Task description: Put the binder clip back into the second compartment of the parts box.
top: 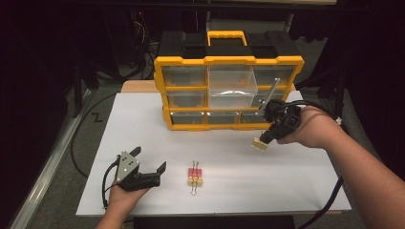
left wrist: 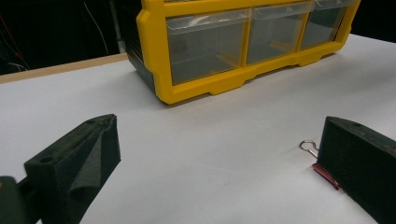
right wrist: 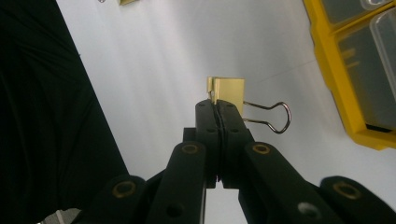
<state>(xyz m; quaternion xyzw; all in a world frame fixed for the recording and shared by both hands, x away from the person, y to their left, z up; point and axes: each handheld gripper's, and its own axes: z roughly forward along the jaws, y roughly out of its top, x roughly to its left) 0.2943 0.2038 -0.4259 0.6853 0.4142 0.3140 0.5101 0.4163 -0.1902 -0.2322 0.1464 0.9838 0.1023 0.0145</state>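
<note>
Binder clips and drawer organiser on white table (top: 239,191).

Near edge: left gripper (top: 149,161), jaws spread wide, nothing between, resting low on table. Just beside: red and gold binder clips (top: 195,178) lying together on table. Farther, right: right gripper (top: 263,141), jaws pressed together, pinching gold binder clip (top: 260,144) by wire handle, lifted clear of table. Far: yellow-framed drawer organiser (top: 229,90), clear drawers; contents too dim to tell, middle large drawer apparently bare.

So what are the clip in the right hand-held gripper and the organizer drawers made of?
Gold binder clip: looks like painted sheet metal with matte gold faces, and its bare wire handle glints. Organizer drawers: probably clear plastic, see-through with glossy highlights, in a yellow frame.
</note>
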